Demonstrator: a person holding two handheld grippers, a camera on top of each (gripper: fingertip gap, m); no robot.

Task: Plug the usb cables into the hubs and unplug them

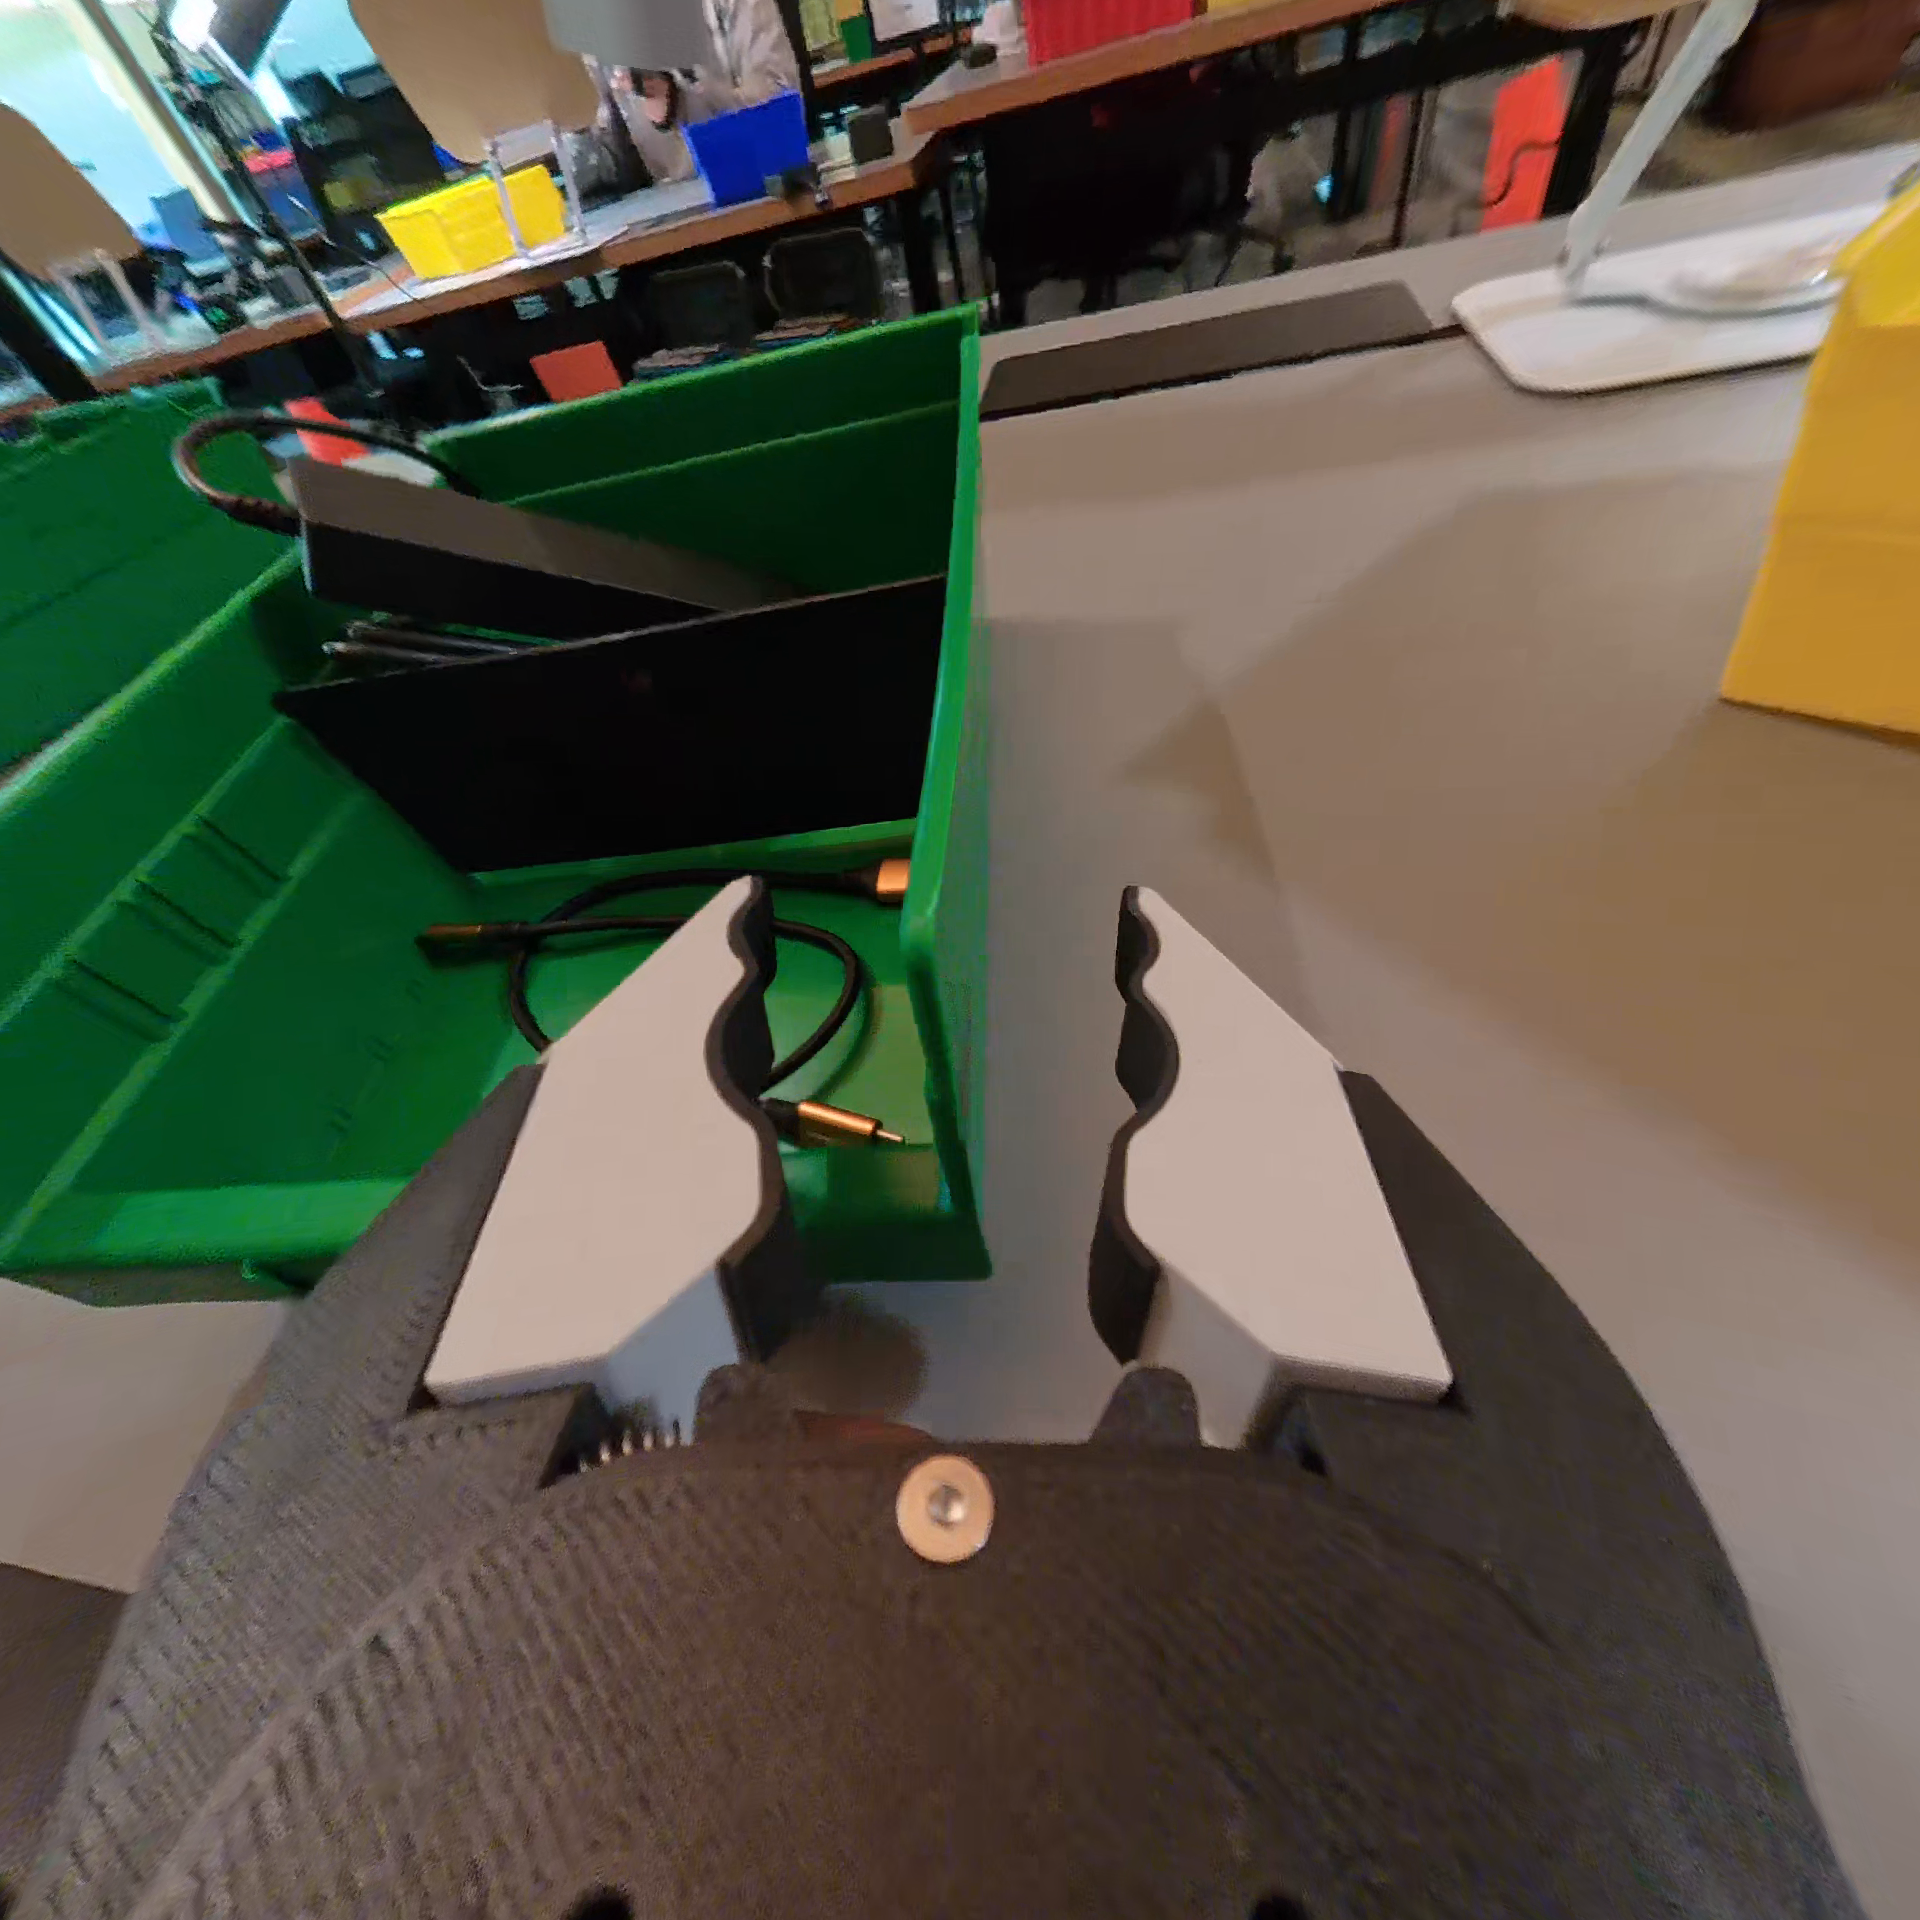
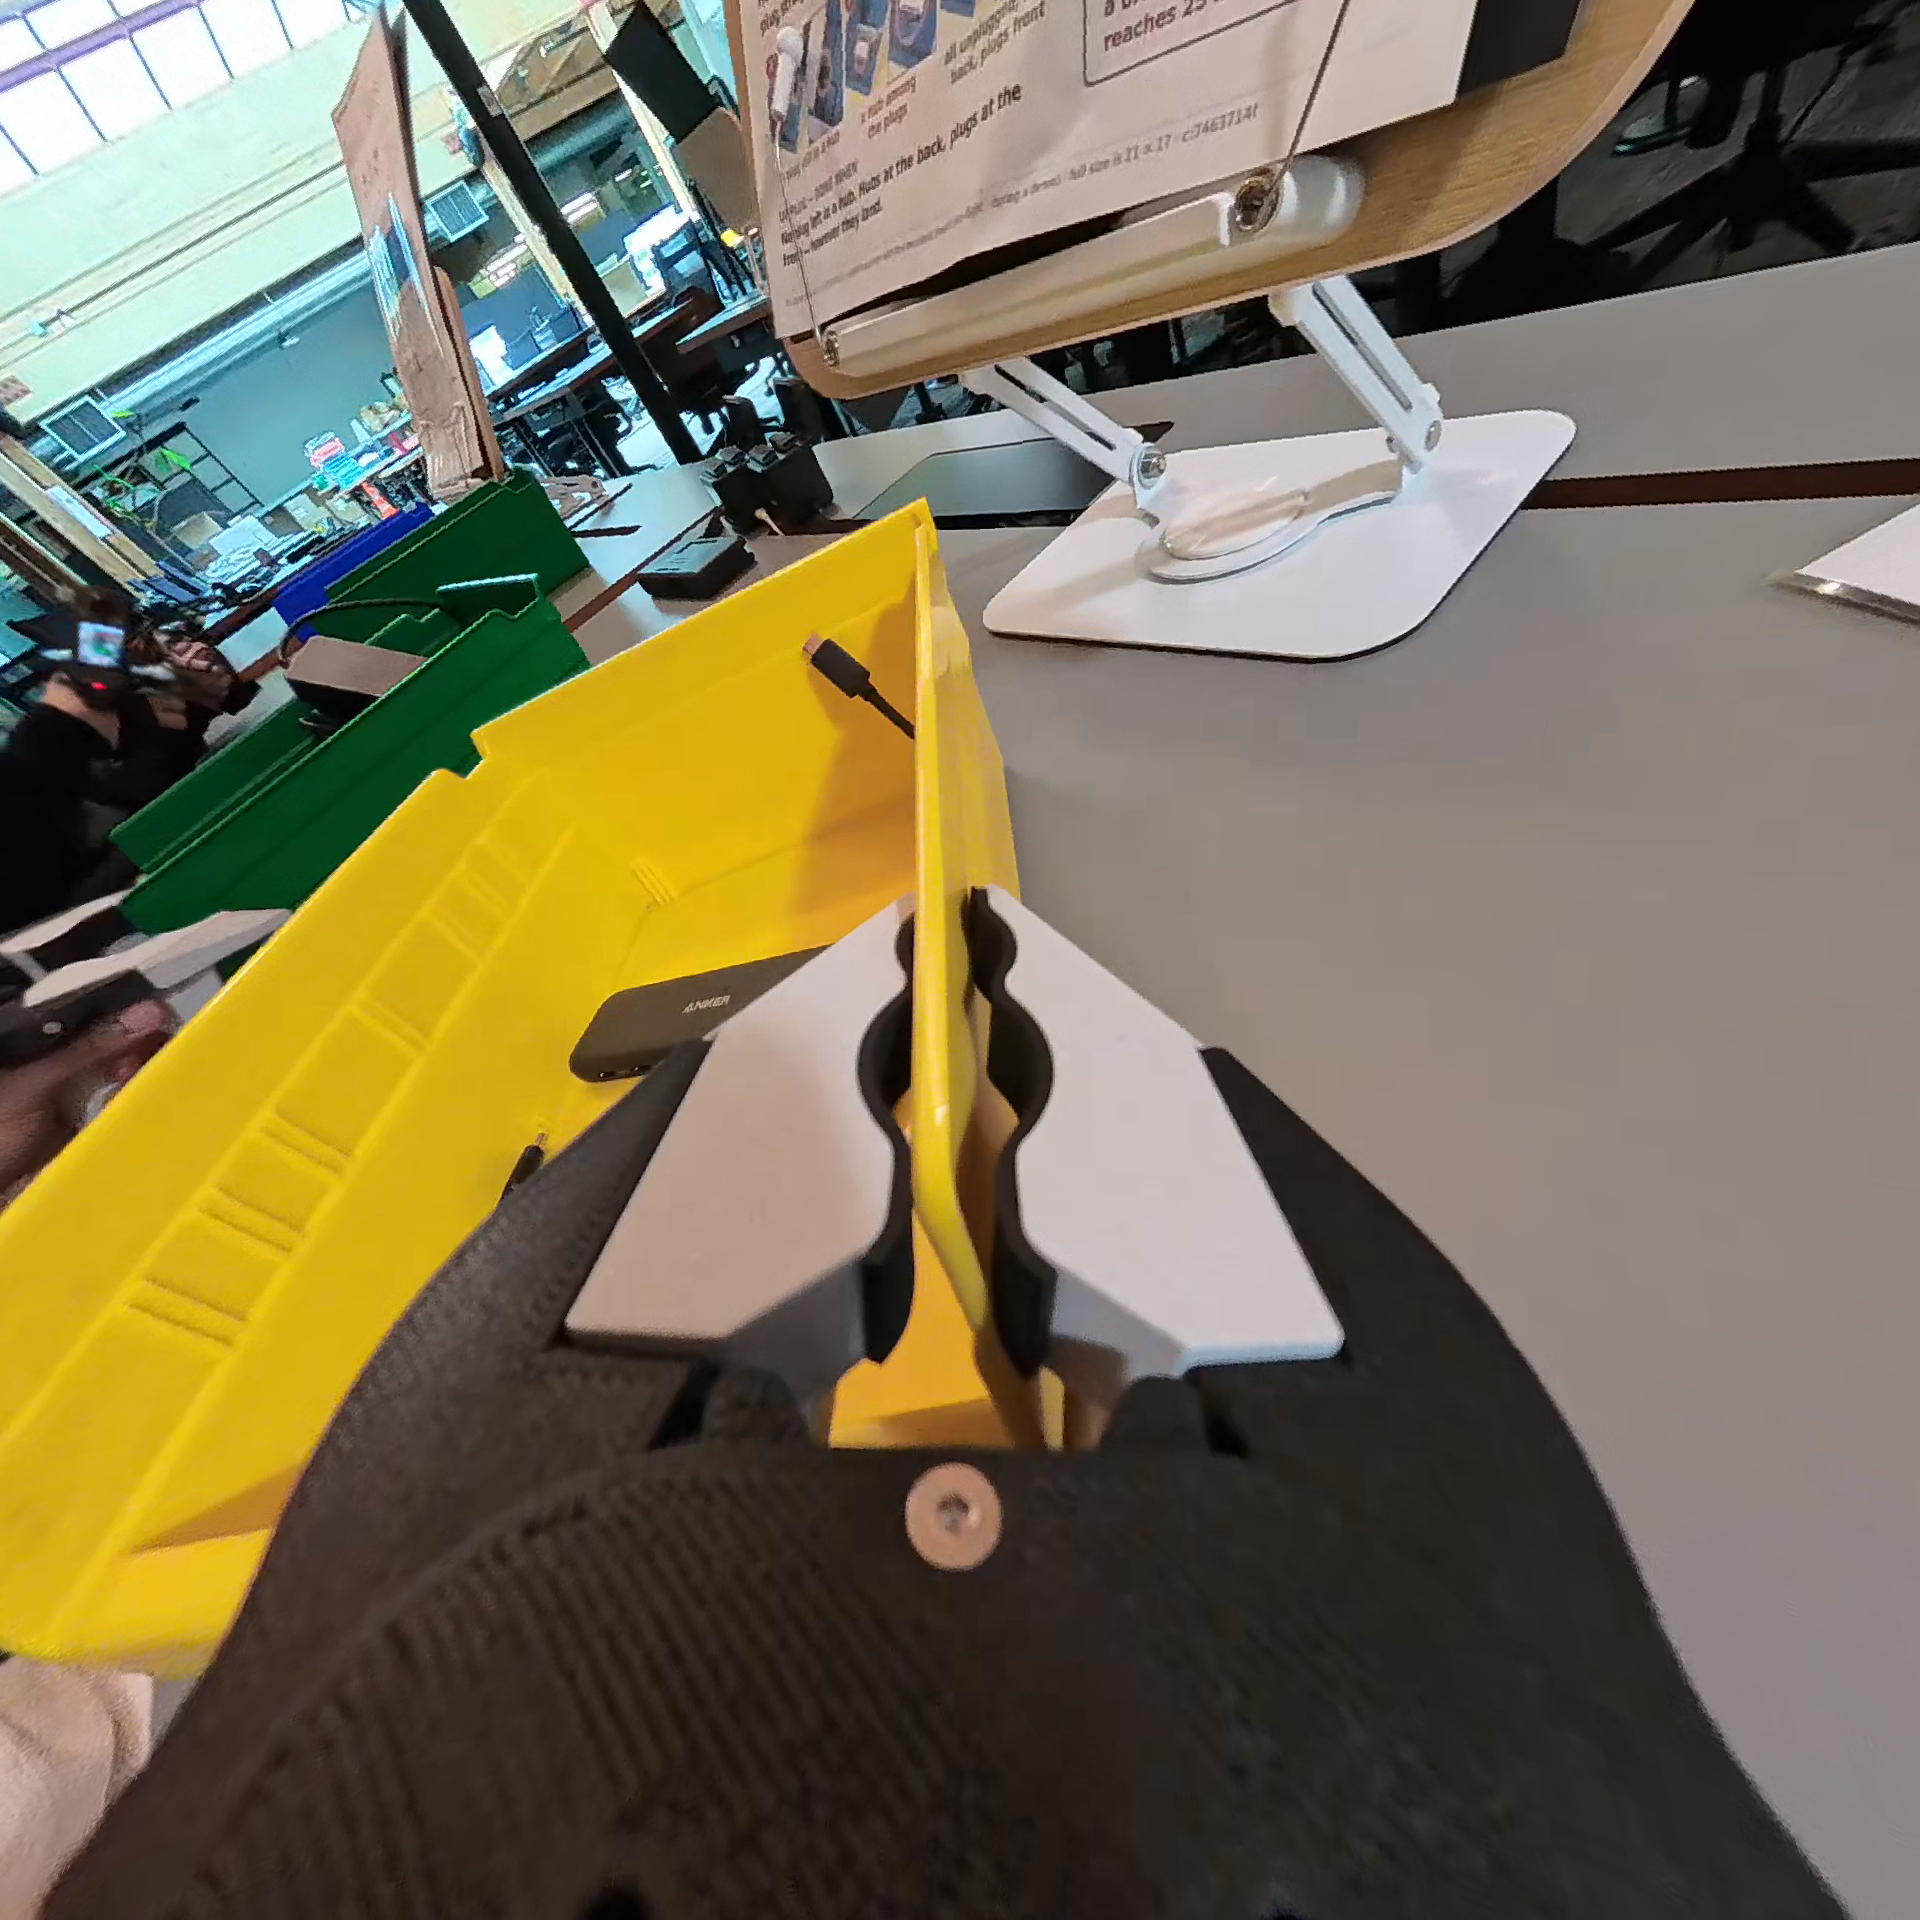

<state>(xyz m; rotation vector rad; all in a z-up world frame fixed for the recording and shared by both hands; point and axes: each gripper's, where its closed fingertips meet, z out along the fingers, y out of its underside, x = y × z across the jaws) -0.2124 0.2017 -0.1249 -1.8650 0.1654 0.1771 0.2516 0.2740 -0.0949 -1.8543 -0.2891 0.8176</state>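
On our grey counter point(image 2: 1455, 935), the yellow bin point(image 2: 436, 1039) holds a dark hub point(image 2: 675, 1018). Beside it, the green bin point(image 1: 208, 1039) holds a black cable point(image 1: 821, 997). Our right tool point(image 2: 948, 1049) clamps the yellow bin's wall; our left tool point(image 1: 940, 1039) gapes wide, empty.

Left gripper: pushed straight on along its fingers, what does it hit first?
Probably the green plastic bin's right wall, which runs between the open left gripper fingers; beyond lies bare grey table. Depth is unclear.

Grey tabletop point(image 1: 1351, 727); wooden workbenches point(image 1: 727, 223) behind; bright high windows point(image 2: 94, 62)
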